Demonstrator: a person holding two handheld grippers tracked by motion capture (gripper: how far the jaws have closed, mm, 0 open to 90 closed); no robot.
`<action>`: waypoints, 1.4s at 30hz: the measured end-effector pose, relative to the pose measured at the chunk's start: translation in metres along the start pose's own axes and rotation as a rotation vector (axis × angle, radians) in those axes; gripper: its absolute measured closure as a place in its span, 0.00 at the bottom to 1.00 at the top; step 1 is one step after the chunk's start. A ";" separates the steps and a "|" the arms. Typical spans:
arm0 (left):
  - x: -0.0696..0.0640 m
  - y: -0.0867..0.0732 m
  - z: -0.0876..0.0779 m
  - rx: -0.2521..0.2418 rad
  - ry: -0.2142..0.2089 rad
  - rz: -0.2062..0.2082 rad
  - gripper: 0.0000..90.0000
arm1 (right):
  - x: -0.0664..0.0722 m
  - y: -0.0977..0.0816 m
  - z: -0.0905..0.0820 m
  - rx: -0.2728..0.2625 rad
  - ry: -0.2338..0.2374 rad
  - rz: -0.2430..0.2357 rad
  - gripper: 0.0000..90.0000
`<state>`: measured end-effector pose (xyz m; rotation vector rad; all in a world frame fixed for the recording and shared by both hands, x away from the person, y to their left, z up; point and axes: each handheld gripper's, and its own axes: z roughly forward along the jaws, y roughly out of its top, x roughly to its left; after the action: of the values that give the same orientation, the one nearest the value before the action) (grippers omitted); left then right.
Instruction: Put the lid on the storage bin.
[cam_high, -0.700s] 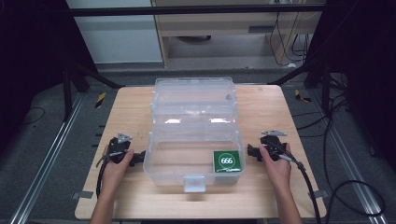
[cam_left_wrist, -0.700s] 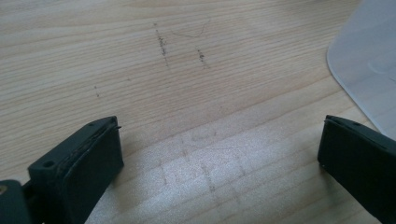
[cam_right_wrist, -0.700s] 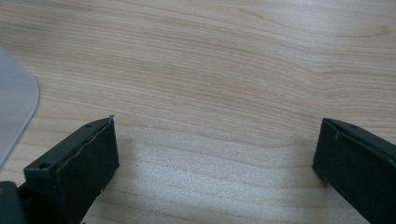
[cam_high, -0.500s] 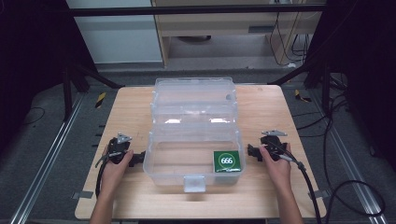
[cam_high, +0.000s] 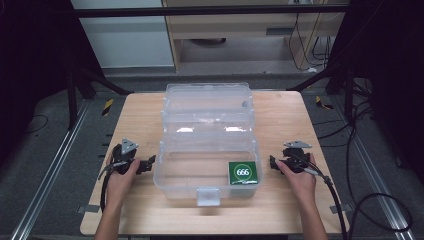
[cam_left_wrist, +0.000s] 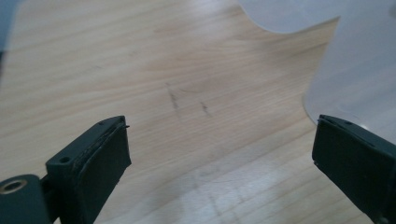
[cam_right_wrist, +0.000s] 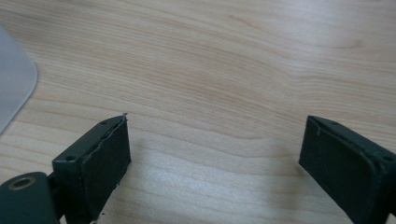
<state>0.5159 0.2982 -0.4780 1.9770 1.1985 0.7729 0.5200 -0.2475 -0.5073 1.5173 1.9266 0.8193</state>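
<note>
High view has your hands where they were a moment ago, both grippers (cam_high: 150, 164) (cam_high: 272, 162) gaping empty either side of the box (cam_high: 207, 150), nothing started

Box: I see a clear plastic storage box (cam_high: 207, 145) in the middle of the tabletop (cam_high: 140, 115), standing open.
Lid: its hinged lid is folded back on the far side of the box and lies flat, with light glinting off it.
Tray: the near tray is shallow and see-through, with a small latch tab at the centre of its front edge.
Card: I make out a green square card (cam_high: 243, 172) marked 666 in the tray's near right corner, lying flat, face up.
</note>
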 end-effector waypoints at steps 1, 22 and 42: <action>0.001 0.001 -0.003 -0.005 0.011 0.012 0.05 | -0.001 0.001 -0.003 -0.011 -0.003 -0.005 0.14; -0.017 0.056 -0.106 -0.055 -0.253 0.196 0.05 | 0.011 0.094 -0.108 -0.011 0.062 -0.432 0.53; -0.090 0.079 -0.114 -0.021 -0.464 0.392 0.06 | 0.079 0.191 -0.121 -0.016 0.262 -0.760 0.81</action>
<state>0.4309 0.2182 -0.3604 2.2422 0.5395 0.4623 0.5363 -0.1520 -0.2885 0.5722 2.4171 0.6888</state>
